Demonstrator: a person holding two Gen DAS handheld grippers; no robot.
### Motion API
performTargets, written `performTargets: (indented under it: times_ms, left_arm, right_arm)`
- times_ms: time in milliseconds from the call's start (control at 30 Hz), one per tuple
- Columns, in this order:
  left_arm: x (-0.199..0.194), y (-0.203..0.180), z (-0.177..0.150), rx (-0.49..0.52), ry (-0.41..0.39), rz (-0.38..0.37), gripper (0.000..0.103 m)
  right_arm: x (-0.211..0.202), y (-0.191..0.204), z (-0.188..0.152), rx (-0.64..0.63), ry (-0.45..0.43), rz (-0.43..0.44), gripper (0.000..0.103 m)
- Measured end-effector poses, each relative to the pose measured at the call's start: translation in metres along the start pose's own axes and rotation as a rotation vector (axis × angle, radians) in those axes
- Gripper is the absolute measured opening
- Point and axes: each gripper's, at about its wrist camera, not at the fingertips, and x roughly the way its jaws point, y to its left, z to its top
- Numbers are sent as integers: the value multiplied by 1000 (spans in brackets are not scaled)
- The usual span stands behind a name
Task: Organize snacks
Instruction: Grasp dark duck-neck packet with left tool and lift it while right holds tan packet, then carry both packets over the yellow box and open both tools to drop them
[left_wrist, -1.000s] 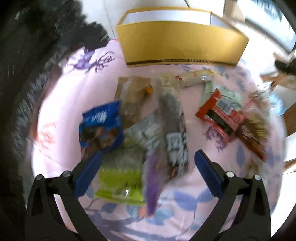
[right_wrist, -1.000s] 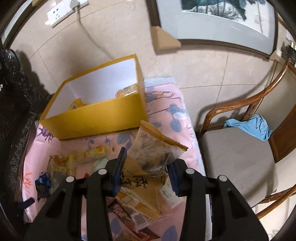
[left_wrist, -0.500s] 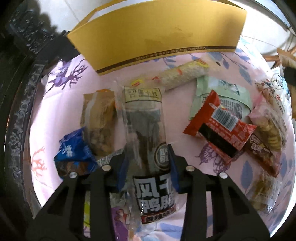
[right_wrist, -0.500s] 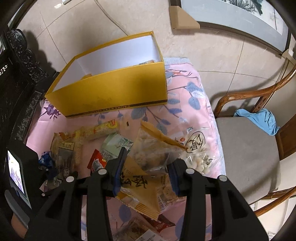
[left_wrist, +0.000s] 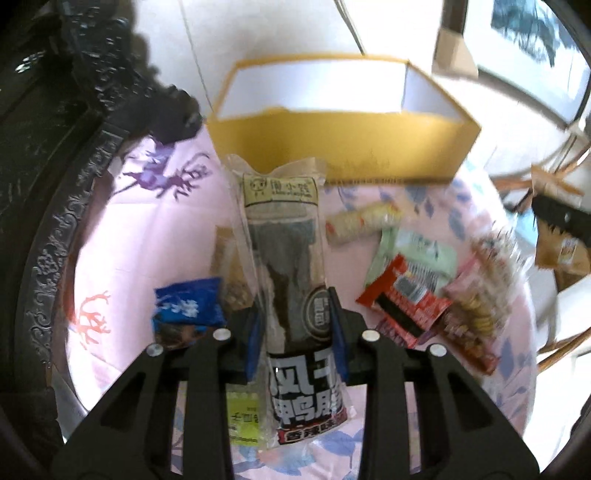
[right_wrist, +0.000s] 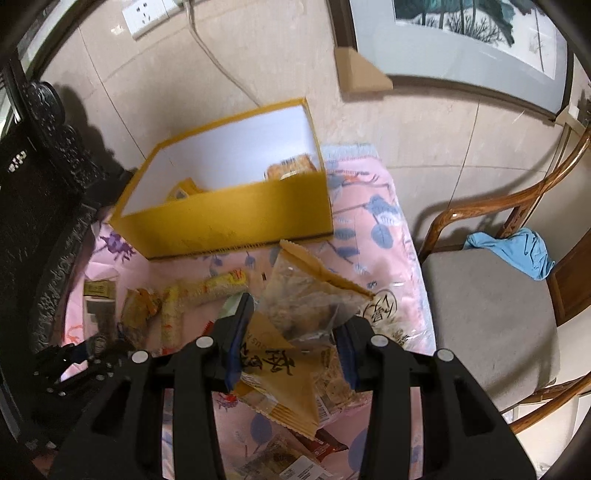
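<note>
Left gripper (left_wrist: 295, 325): just closed, pinching dark pouch (left_wrist: 284, 266); pouch's foot cut off.
Right gripper (right_wrist: 291, 332): clamps tan bag (right_wrist: 295, 325).
Box (right_wrist: 236, 218): beyond both; contents mostly hidden.

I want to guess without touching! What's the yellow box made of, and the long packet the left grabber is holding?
The yellow box looks like cardboard: flat stiff walls, matte yellow outside, white inside. The long snack packet in the left gripper seems to be thin plastic film, glossy and partly see-through, with crinkled sealed ends.

"风干鸭脖" on long dark snack pack (left_wrist: 291, 295), box (left_wrist: 343, 147) txt unreadable
</note>
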Motion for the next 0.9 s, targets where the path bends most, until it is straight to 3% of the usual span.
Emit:
performTargets:
  times_ms: [200, 400, 467, 633, 700, 767, 833, 900]
  left_arm:
    - [-31, 17, 29, -30, -119, 14, 31]
    - [-49, 24, 69, -3, -257, 116, 32]
    - [-50, 23, 80, -7, -302, 103, 32]
    - [-32, 20, 82, -18, -241, 76, 32]
    - [-25, 20, 76, -14, -209, 63, 32]
    - [-17, 22, 68, -16, -183, 45, 32]
    - [-12, 27, 62, -21, -159, 44, 32]
    - [-10, 33, 55, -33, -145, 52, 32]
  right_arm:
    - [-24, 5, 24, -16, -92, 14, 42]
    - [-36, 17, 66, -44, -215, 61, 42]
    - [-31, 20, 77, -53, -224, 67, 37]
    - [-17, 13, 65, -46, -186, 31, 35]
    - [-2, -7, 51, -27, -120, 19, 42]
    - [15, -21, 40, -26, -68, -3, 94]
    - [42, -20, 27, -184, -37, -59, 98]
    - [67, -5, 18, -367, 1, -52, 98]
